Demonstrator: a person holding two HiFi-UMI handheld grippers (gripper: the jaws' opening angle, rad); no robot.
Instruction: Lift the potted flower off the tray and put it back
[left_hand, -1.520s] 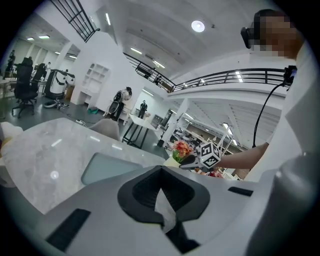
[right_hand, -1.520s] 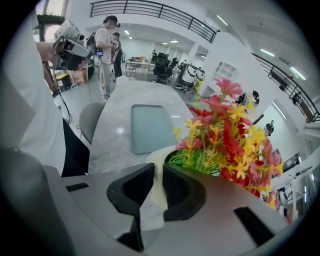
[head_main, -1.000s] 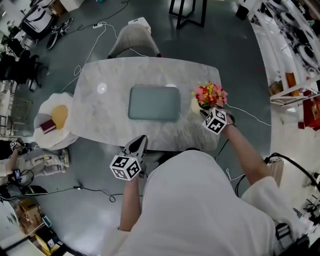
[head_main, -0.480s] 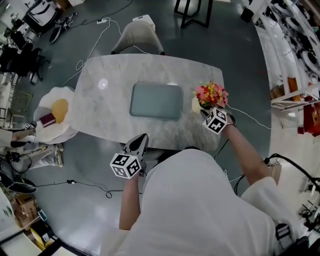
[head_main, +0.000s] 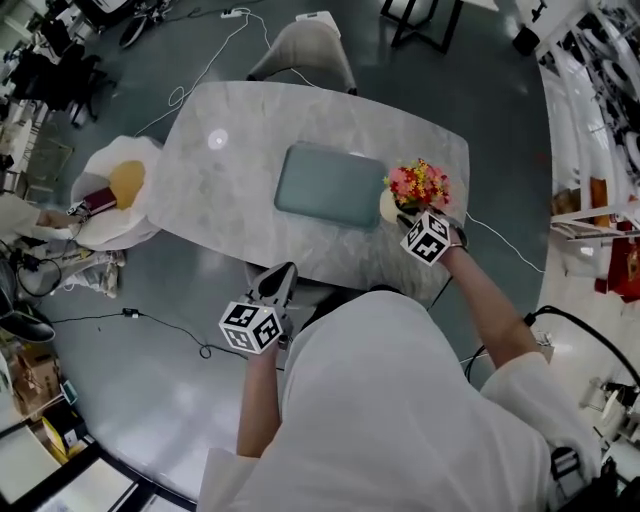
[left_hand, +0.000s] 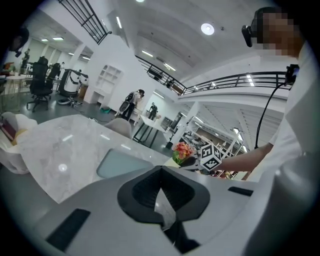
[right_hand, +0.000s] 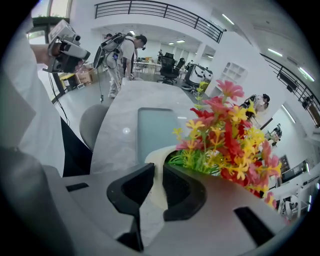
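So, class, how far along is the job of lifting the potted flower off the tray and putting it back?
Done: the potted flower is off the tray, which lies bare; it is just past the tray's right edge. In hand: the right gripper is clamped on the pot's rim, one jaw inside, one outside. The left gripper hangs empty off the table. Left: carry it over the tray, set it down, release.

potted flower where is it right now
In the head view the potted flower is at the marble table's right side, just right of the grey tray rather than on it, its pot rim clamped in the right gripper.
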